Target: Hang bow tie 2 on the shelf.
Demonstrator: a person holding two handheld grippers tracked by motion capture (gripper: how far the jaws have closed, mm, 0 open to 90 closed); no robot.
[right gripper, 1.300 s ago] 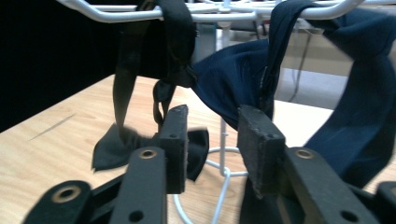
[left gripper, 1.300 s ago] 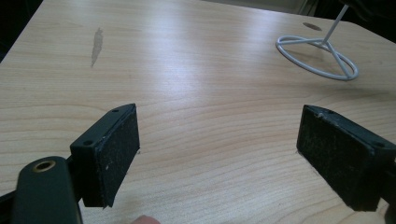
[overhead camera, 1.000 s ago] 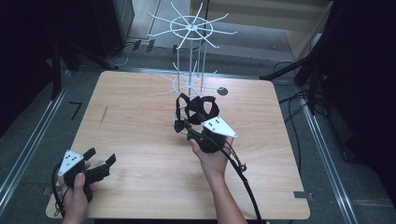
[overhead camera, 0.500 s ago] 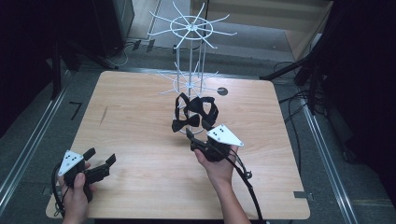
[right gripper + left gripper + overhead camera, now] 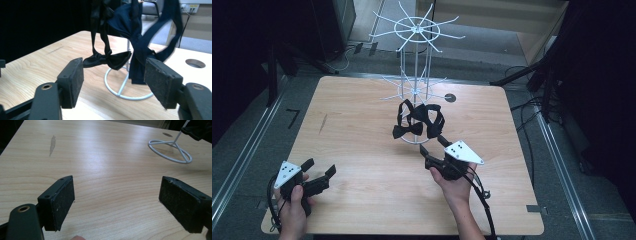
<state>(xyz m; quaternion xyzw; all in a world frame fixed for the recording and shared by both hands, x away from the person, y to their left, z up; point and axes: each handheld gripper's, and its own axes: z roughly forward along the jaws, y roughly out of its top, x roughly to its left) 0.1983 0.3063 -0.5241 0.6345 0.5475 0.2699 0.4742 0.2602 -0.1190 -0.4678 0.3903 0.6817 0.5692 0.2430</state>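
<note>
Right gripper (image 5: 432, 151): my jaws have just been opening, nothing between them, drawn back nearer me. Bow ties (image 5: 418, 122): hanging on white rack (image 5: 416, 60), apparently just hung. Left gripper (image 5: 318, 172): spread, empty, near-left table (image 5: 362, 150).

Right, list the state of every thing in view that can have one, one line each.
left gripper: open, nothing between its jaws, low over the table.
right gripper: open, nothing between its jaws, which have just been opening; pointed at the bow ties.
black bow tie: hanging from the rack by its strap, not gripped.
dark blue bow tie: hanging from the rack, not gripped.
white wire rack: upright on the table, upper arms bare.
</note>
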